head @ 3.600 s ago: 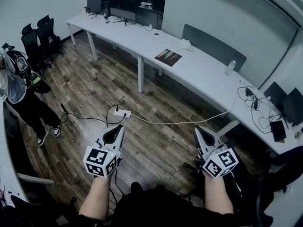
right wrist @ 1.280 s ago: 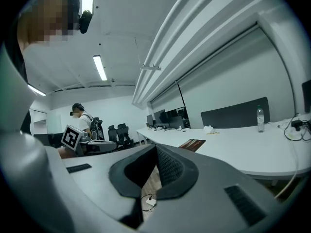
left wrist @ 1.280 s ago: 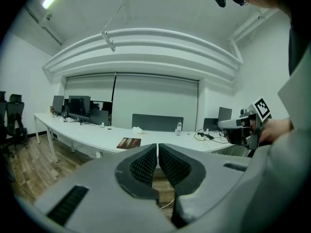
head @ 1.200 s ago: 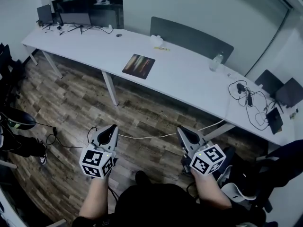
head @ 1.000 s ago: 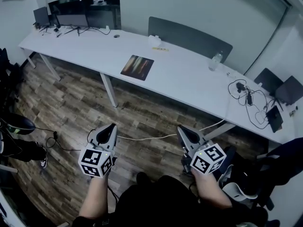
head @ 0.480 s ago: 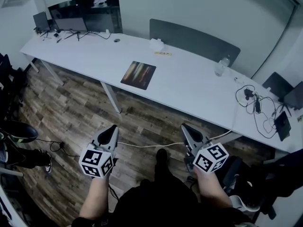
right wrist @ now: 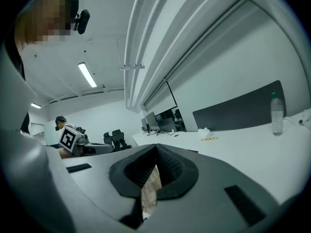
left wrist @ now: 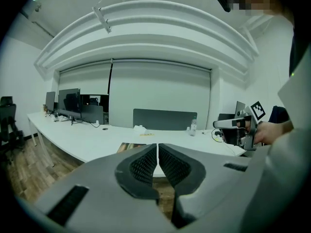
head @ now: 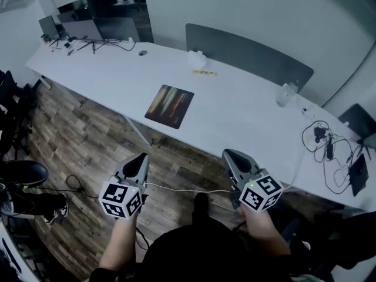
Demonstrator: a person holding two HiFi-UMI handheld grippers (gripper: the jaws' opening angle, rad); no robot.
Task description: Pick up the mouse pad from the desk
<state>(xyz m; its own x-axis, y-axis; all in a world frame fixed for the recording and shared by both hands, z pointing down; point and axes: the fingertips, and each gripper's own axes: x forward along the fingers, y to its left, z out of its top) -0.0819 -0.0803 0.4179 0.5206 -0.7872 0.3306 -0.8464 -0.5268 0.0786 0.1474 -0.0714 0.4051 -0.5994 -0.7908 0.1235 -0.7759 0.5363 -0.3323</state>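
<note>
Pad (head: pixel 169 106) lies flat near the desk's (head: pixel 235 113) front edge, untouched. Left gripper (head: pixel 140 158) and right gripper (head: pixel 230 154) hover by that edge, both with jaws closed on nothing.

A long white desk (head: pixel 235 116) runs from far left to near right along a pale wall (head: pixel 252 4), with a grey screen (head: pixel 247 54) standing at its far edge. Below lies a wood-plank floor (head: pixel 76 140) — black chairs (head: pixel 7 98) stand at the left. Monitors (head: pixel 81 28) sit at the desk's far-left end before a dark pane (head: pixel 123 7). A strip light (right wrist: pixel 89 74) glows on the ceiling.
</note>
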